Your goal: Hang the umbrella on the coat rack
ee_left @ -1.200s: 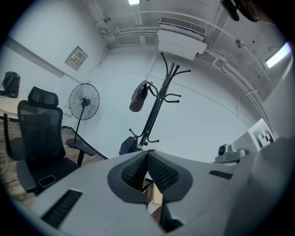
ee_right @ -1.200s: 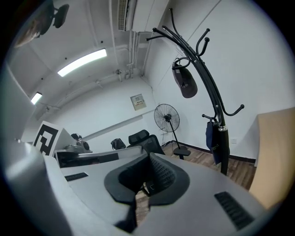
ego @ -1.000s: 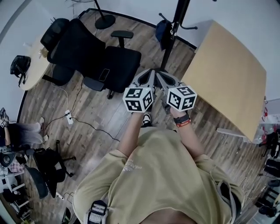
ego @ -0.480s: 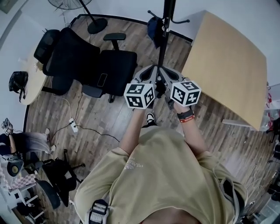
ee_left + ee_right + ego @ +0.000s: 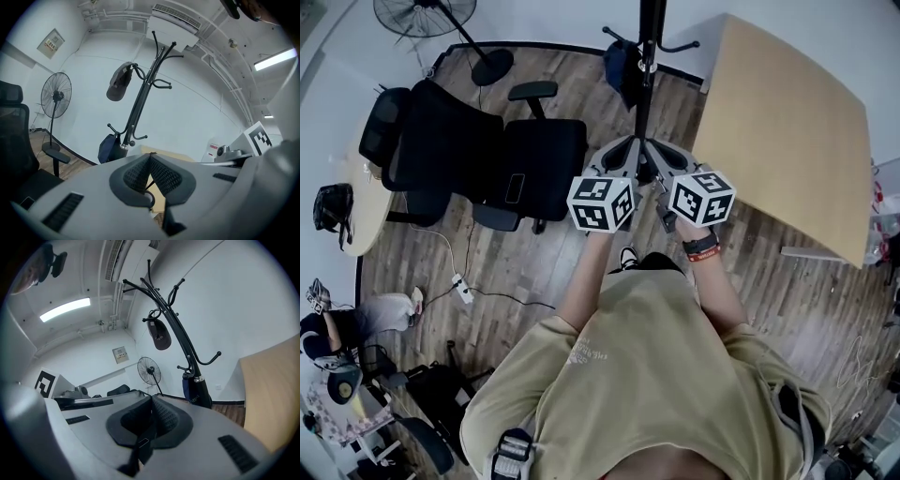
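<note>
Both tools closed, umbrella on the rack: I hold the left tool (image 5: 149, 157) and the right tool (image 5: 151, 399) side by side, each with its jaws together and gripping nothing I can name. Only a thin dark strip shows at each seam, and I take it for part of the tool.

The coat rack (image 5: 140, 101) stands straight ahead of both tools, with its pole rising between them in the head view. The folded navy umbrella (image 5: 110, 149) already hangs from a low hook, its long axis roughly upright against the pole, ahead of the tools and apart from them. It sits a shade to the left tool's side of the pole, so that tool looks marginally nearer.

A cap (image 5: 118, 84) hangs from a higher hook, above the umbrella. A fan (image 5: 56, 96) and an office chair (image 5: 502, 155) lie off to the left of the left tool, and the wooden bench (image 5: 787, 122) to the right of the right tool. Nothing stands between the tools and the rack. By my reading the hanging is done.
</note>
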Tool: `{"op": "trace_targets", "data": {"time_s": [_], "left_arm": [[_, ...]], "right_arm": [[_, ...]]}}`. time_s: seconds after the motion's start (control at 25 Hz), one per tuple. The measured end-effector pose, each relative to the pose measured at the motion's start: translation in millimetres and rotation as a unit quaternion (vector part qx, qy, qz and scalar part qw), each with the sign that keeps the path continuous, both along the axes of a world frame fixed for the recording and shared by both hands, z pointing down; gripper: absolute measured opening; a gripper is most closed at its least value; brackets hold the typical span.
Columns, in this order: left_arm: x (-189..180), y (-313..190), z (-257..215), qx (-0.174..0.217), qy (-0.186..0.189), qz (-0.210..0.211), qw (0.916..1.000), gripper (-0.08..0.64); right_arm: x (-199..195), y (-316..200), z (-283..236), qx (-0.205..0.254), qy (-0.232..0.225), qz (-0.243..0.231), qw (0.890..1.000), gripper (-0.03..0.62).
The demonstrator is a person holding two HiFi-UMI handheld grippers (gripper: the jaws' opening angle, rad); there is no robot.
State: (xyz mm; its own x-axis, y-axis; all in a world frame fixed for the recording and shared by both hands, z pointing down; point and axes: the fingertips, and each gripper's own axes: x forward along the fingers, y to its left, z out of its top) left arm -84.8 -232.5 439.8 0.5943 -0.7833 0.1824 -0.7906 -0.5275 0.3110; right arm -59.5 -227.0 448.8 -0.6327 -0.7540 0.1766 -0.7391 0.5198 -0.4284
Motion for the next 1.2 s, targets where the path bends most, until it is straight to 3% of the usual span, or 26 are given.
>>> {"op": "trace_targets", "data": {"time_s": [0.48, 1.2], "left_arm": [[-4, -51, 5, -0.008, 0.004, 0.021, 0.9997, 0.023], [21, -139, 28, -0.024, 0.0, 0.031, 0.9992, 0.024]], "right_arm": [[-3, -52, 2, -0.003, 0.01, 0.021, 1.0, 0.017], [26, -142, 25, -0.016, 0.007, 0.031, 0.999, 0.017]]}}
